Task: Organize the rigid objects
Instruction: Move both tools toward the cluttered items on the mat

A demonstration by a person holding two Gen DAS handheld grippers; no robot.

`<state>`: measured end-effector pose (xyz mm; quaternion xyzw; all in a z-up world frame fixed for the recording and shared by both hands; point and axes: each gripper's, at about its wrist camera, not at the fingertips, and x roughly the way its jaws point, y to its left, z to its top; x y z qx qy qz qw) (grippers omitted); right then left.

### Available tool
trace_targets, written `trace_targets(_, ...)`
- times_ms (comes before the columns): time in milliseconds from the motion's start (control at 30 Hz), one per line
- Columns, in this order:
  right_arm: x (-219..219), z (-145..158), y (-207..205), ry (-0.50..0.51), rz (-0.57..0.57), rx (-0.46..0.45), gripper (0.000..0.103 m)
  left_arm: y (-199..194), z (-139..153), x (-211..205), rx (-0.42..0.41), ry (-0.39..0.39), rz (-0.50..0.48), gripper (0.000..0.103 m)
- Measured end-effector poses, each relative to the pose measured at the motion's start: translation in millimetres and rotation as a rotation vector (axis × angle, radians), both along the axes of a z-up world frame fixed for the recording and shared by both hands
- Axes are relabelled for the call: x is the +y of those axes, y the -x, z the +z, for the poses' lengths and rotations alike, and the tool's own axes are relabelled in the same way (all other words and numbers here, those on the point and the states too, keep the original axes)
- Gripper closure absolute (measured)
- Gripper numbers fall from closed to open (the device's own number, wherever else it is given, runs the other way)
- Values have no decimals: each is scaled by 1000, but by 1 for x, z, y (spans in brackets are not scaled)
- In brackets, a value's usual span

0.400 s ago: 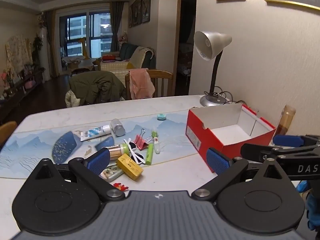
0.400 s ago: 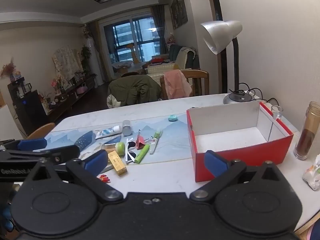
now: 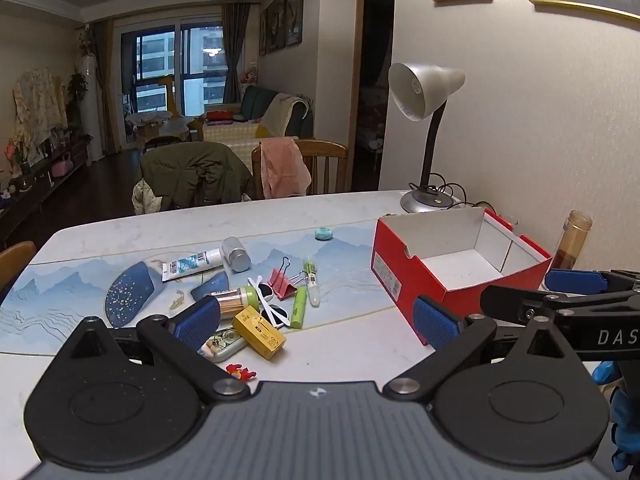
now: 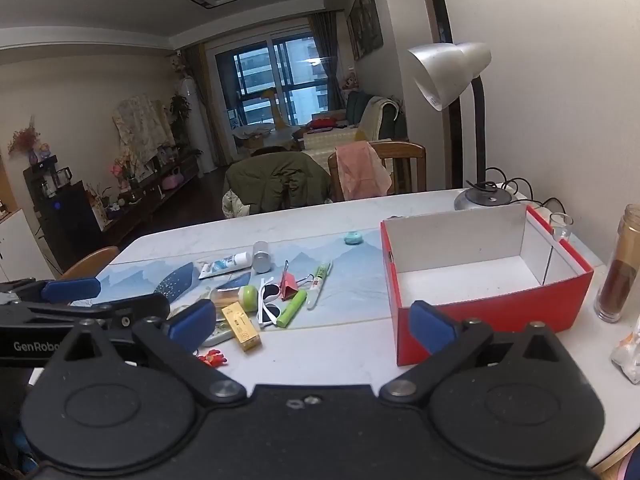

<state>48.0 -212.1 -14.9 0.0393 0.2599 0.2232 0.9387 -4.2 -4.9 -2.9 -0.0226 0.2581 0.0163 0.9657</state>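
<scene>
Grippers first: the left gripper hangs above the near edge of the table with its blue pads spread wide and nothing between them, and the right gripper is likewise spread wide and empty, tilted down toward the tabletop. Against the pictures from a moment ago, neither view shifts noticeably and nothing on the table has changed place.

Just beyond the left gripper's pads lies the clutter on the blue placemat: a yellow box nearest, touching a small clear case; a tiny red figure on the bare table in front of them; white sunglasses, a green-capped jar, a green marker, a red binder clip and a glue pen bunched together. Farther back lie a toothpaste tube and a grey cylinder, with a small teal disc apart from the rest.

To the right stands the red box, open and empty, well apart from the pile. Beyond it are a desk lamp and, at the right edge, a tall brown bottle.
</scene>
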Motion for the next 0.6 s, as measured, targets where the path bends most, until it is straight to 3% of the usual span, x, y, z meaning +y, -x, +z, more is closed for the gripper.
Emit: trace_targets(600,1,-5,-6,-13,8,31,0,0,-2,4,14,24,3,0)
